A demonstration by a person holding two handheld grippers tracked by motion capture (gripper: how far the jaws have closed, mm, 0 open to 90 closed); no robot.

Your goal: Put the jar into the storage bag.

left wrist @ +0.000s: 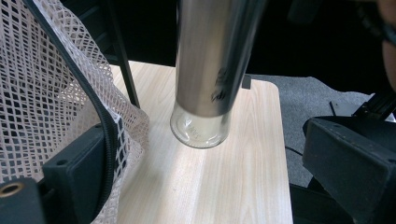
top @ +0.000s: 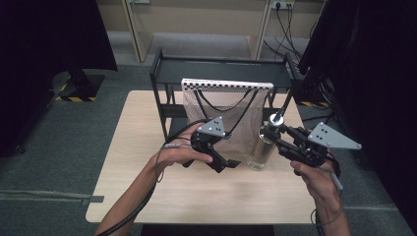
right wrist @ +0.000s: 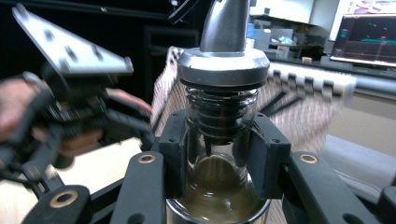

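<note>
High view first: a tall glass oil bottle with a brushed steel sleeve and a metal pourer stopper [top: 263,145] stands or hangs just at the pale wooden table [top: 147,191], right of centre; whether its clear base touches the board cannot be told. The right gripper [top: 273,133] comes in from the right, level, its jaws pinching the bottle's neck under the stopper. Behind the bottle a white mesh bag with black cord handles and a checkered top strip [top: 223,115] hangs from a black metal rack [top: 162,73]. The left gripper [top: 231,163] lies low beside the bag's bottom edge, hand on top.

Left gripper view: the bag's black-edged mesh [left wrist: 70,107] passes between the jaws at the left pad; whether they press on it I cannot tell. The bottle's steel sleeve [left wrist: 215,56] bears small dark print, too blurred to read; its glass base looks empty.

Right gripper view: both pads clamp the bottle's ribbed glass neck [right wrist: 219,135].
</note>
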